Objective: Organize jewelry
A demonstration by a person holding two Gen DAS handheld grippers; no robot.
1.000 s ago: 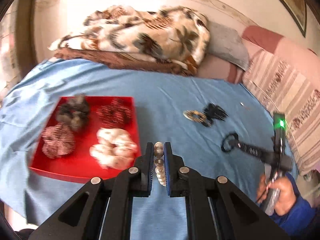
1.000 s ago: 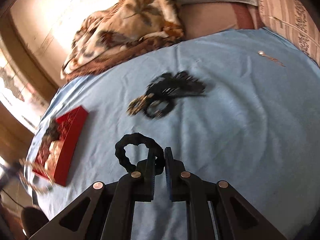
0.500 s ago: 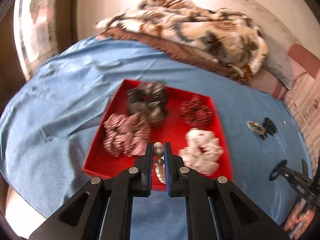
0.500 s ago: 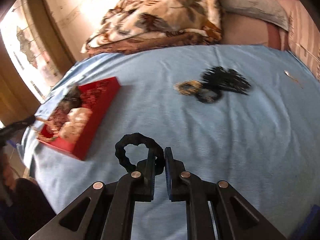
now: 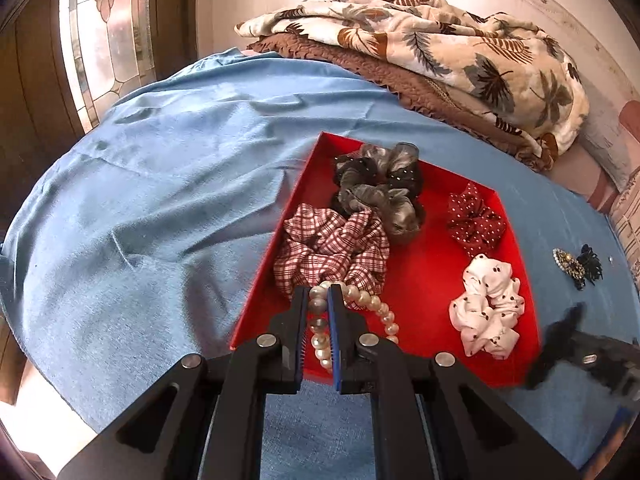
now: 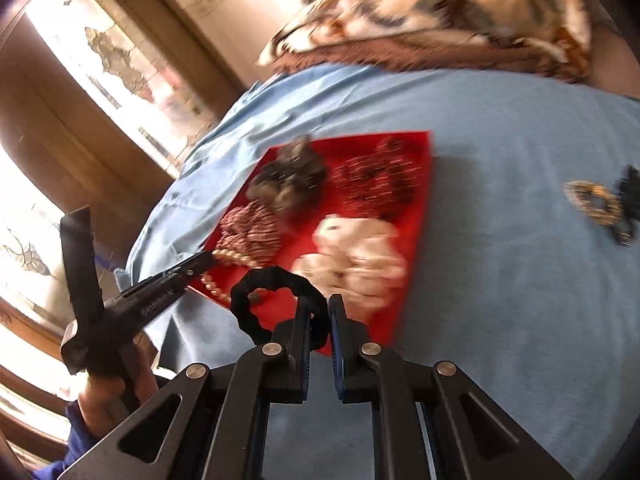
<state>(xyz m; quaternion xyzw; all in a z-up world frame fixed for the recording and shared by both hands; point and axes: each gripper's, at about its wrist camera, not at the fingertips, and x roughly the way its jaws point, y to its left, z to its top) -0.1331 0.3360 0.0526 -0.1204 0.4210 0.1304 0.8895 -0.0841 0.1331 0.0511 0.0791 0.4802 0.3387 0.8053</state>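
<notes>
A red tray lies on the blue bedsheet and holds several fabric scrunchies. My left gripper is shut on a pearl bracelet, held over the tray's near left corner beside a red checked scrunchie. My right gripper is shut on a black hair tie, held just above the tray's near edge. The right view also shows the left gripper with the pearls. A gold bracelet and a black hair piece lie on the sheet to the right.
A folded leaf-print blanket and brown quilt lie at the head of the bed. A stained-glass window stands at left. A white scrunchie, a red dotted one and a grey one fill the tray.
Both grippers have moved left over the red tray. The left now holds the pearls low over the tray's near corner. The right has swung toward the tray with the black tie.
</notes>
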